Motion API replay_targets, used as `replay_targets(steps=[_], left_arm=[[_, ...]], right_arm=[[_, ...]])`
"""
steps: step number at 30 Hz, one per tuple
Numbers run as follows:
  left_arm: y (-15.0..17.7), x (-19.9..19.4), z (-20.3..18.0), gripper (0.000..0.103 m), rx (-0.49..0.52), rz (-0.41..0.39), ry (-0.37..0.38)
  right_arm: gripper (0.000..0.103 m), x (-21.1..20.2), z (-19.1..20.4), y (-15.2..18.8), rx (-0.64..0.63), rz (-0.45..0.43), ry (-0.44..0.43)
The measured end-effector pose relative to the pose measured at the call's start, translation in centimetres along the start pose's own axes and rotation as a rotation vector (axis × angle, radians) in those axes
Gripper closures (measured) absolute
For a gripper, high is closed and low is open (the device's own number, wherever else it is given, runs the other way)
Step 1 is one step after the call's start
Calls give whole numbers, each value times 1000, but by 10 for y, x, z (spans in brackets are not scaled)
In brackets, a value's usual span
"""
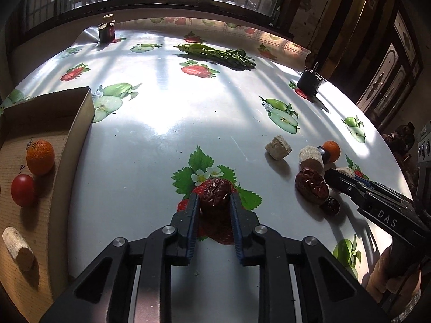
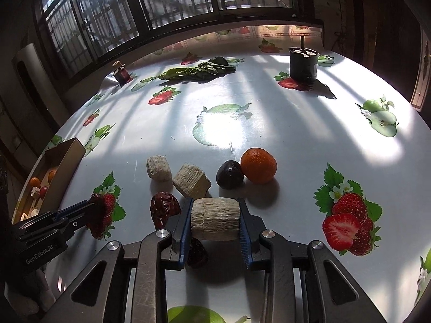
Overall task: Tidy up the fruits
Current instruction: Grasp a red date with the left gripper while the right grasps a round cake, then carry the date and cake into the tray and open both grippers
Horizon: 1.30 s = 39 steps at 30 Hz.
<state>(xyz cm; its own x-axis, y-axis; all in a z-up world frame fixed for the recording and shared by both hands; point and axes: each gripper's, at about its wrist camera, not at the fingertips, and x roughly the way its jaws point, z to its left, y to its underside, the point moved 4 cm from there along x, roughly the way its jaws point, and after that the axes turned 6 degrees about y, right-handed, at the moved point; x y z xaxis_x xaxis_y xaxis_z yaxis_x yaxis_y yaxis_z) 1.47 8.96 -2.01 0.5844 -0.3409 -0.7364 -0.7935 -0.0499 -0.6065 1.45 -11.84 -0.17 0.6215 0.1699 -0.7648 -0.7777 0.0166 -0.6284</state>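
At the far left sits the shallow brown cardboard box (image 1: 40,123), which I take to be where the fruit goes, since a small round orange tangerine (image 1: 40,157), a red cherry tomato (image 1: 23,189) and a pale cut cylinder piece (image 1: 17,247) already lie on its floor. Next along, my left tool (image 1: 214,202) is clamped on a wrinkled dark red dried date (image 1: 215,195), gripped by its sides above the printed strawberry on the glossy white fruit-patterned worktop (image 1: 161,113); whether the date is off the cloth I cannot tell. The side grip looks chosen so it can be carried to the box without rolling.

Further right is the loose cluster: two pale fibrous cut chunks (image 2: 159,168) (image 2: 191,180), another wrinkled red date (image 2: 164,210), a dark purple-black round fruit (image 2: 229,175) touching a second orange tangerine (image 2: 258,164). My right tool (image 2: 215,222) is closed on a pale ribbed cylinder piece (image 2: 215,219), held across its flat ends, which I judge keeps the round body from slipping. A small dark fruit lies partly hidden beneath it.

Far back stand a dark jar (image 2: 122,73), a leafy green bundle (image 2: 199,70) and a black cylindrical can (image 2: 303,63), well apart from the fruit.
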Motion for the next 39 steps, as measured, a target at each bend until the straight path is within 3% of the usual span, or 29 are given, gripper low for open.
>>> replay_targets(steps=[6, 11, 14, 17, 23, 28, 33, 39], left_arm=[[-2, -5, -2, 81, 8, -24, -2], [-4, -32, -5, 81, 19, -101, -6], [3, -65, 1, 81, -9, -148, 39], [11, -101, 21, 81, -45, -180, 39], [32, -163, 97, 81, -139, -245, -149], [56, -185, 161, 81, -206, -229, -336], [70, -178, 197, 81, -270, -169, -365], [77, -166, 210, 81, -315, -141, -350]], right_arm=[[71, -12, 7, 0, -41, -57, 51], [71, -28, 18, -1, -94, -122, 111], [71, -43, 29, 1, -91, -123, 84], [71, -61, 55, 4, -122, -119, 26], [71, -82, 148, 11, -257, -110, -140], [70, -82, 243, 38, -382, -54, -312], [70, -63, 307, 70, -505, 8, -362], [70, -33, 329, 88, -559, 76, -330]])
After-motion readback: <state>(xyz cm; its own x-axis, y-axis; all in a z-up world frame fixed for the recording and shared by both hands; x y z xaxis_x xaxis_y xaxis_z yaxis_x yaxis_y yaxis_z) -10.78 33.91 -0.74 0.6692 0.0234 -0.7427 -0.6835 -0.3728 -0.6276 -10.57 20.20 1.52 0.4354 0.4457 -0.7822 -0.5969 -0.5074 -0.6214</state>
